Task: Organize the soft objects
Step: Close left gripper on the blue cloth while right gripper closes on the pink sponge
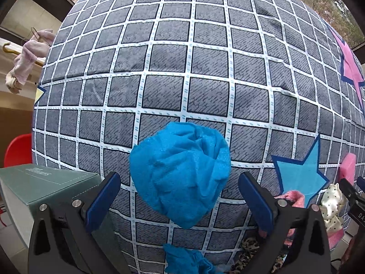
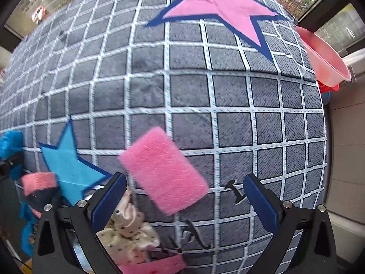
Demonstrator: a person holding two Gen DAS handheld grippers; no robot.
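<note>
Left gripper (image 1: 179, 202) agape, blue cloth (image 1: 181, 173) between fingers — on checked bedspread (image 1: 182, 68)

Both wrist cameras look forward along their gripper fingers, close over a bed covered by a grey grid-patterned quilt (image 1: 182, 73). The landmark is its light blue star (image 1: 301, 178). The left wrist view faces the quilt from left of that star, which sits at its lower right. The right wrist view looks from right of the star (image 2: 66, 164) (here at lower left). Both share the star, the pink sponge (image 1: 348, 167) beyond it and the quilt around it.
</note>
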